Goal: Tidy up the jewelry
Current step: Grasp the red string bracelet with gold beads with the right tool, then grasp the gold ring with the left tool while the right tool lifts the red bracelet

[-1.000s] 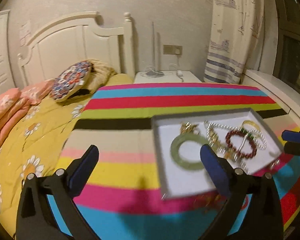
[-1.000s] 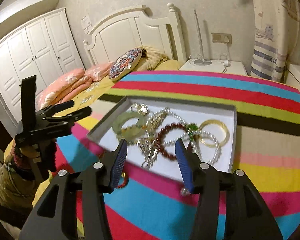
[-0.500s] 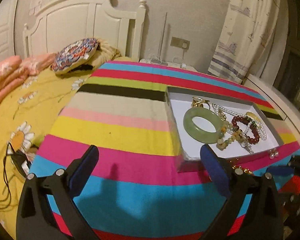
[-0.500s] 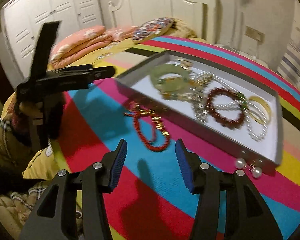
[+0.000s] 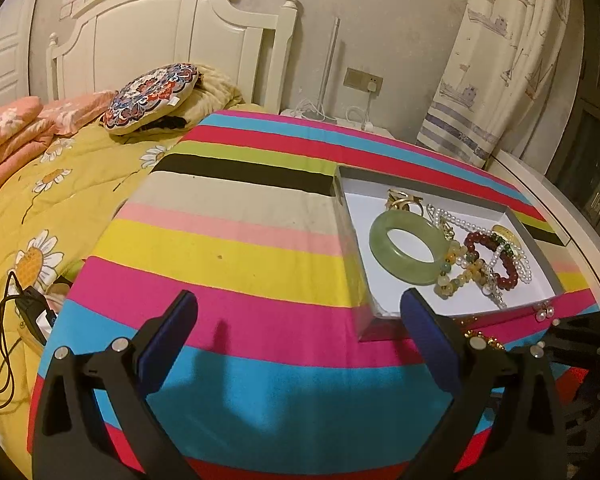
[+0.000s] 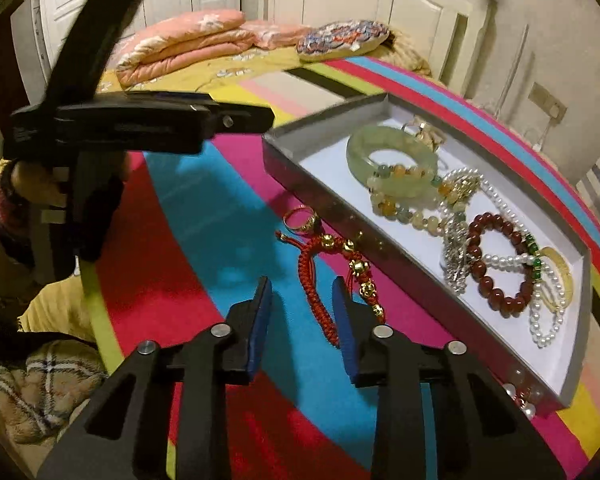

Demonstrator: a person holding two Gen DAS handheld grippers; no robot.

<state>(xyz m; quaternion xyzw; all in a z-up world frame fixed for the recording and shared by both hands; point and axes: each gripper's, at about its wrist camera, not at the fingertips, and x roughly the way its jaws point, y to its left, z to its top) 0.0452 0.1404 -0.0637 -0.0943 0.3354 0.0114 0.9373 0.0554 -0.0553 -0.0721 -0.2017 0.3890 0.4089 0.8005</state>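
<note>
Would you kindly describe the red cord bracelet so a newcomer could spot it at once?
Find the grey tray of jewelry on the striped blanket. Just outside its near wall lies the red braided cord bracelet with gold beads, beside a gold ring; it alone is woven cord.

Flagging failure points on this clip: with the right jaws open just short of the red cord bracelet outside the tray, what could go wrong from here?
The red cord bracelet lies limp; the right gripper may pinch only one strand, or blanket. The gold ring touches its end and could be dragged along. In the tray, a drop could tangle with the piled beads.
</note>
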